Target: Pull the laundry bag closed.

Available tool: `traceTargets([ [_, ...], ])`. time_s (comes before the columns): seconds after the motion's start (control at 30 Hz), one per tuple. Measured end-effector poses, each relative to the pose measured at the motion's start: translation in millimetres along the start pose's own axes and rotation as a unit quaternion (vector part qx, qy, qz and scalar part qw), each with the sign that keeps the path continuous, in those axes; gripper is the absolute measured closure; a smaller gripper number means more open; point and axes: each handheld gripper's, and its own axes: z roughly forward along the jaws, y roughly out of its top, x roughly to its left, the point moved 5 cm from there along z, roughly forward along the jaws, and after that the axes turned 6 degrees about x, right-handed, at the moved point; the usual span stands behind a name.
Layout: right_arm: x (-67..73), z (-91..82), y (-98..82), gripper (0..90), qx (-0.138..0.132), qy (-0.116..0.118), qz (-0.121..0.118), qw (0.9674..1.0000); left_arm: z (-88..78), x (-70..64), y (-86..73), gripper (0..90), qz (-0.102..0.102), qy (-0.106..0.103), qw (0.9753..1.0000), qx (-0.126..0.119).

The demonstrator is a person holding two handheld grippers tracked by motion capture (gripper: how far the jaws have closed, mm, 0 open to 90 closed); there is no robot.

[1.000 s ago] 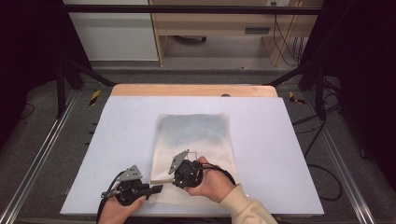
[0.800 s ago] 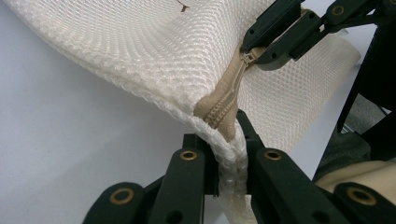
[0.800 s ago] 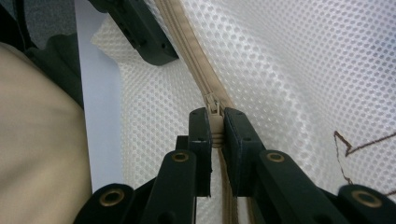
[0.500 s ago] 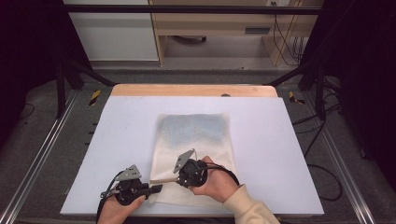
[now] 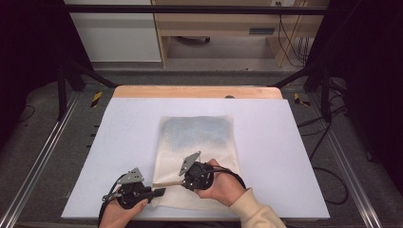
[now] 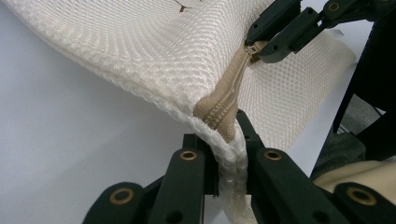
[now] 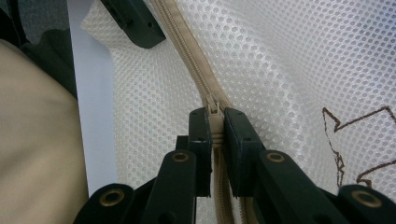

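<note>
Mesh bag (image 5: 197, 142): a white net pouch lying flat on the white table (image 5: 285, 142), near the middle and toward the person's edge; its near end is lifted off the surface between the two tongs.
Zipper (image 6: 229, 100): a beige strip running along the bag's near edge, from the corner at the left tongs to the right tongs.
Left gripper (image 5: 159, 192): at the bag's near-left corner, jaws pressed together on that corner; in the left gripper view (image 6: 227, 154) the mesh is bunched between them, just below the zipper's end.
Right gripper (image 5: 183, 176): just to the right of the left one, over the bag's near edge; in the right gripper view (image 7: 214, 135) its jaws pinch the zipper pull (image 7: 213, 108).
Gap between tongs: short, with the zipper stretched across it.
Right hand (image 5: 223, 183): rests over the bag's near-right part.
</note>
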Motion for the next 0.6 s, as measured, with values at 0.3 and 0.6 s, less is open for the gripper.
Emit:
traceTargets([
  [0.3,0.3,-0.6,-1.0,82.0,-0.001,0.0,0.001,1.0,0.9,-0.8,-0.2,84.3,0.002,0.0,1.0,0.001],
  [0.6,-0.7,-2.1,-3.2,82.0,0.0,-0.001,0.002,1.0,1.1,-0.8,-0.2,84.3,0.002,0.0,1.0,0.001],
])
